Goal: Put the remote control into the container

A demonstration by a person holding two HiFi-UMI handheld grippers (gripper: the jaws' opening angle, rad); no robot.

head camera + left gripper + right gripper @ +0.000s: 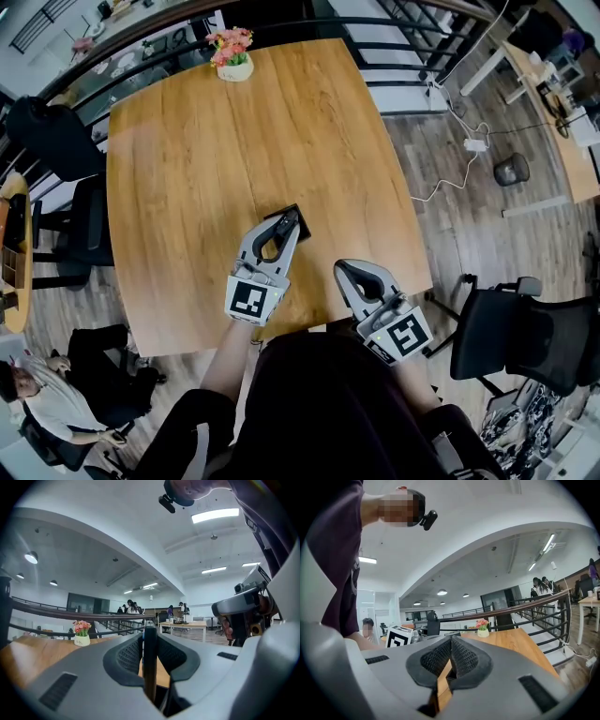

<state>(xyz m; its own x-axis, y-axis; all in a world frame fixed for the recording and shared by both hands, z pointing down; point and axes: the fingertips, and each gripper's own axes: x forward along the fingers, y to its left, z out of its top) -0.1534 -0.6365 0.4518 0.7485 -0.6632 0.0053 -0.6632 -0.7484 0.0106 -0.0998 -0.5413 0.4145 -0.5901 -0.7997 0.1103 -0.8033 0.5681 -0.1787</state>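
Note:
My left gripper (292,217) hovers over the near middle of the wooden table (216,141). In the left gripper view its jaws (149,637) are shut on a thin dark flat thing (149,667) held edge-on, which I take for the remote control. A black box-like shape (302,225), probably the container, lies on the table right at this gripper's tip, partly hidden by it. My right gripper (339,267) hangs at the table's near edge; its pads (451,641) meet at the tips with nothing between them.
A small white pot of pink flowers (233,54) stands at the table's far edge. Black office chairs sit at the right (525,333) and the left (84,225). A person (56,403) sits low at the left. A railing (525,609) runs behind the table.

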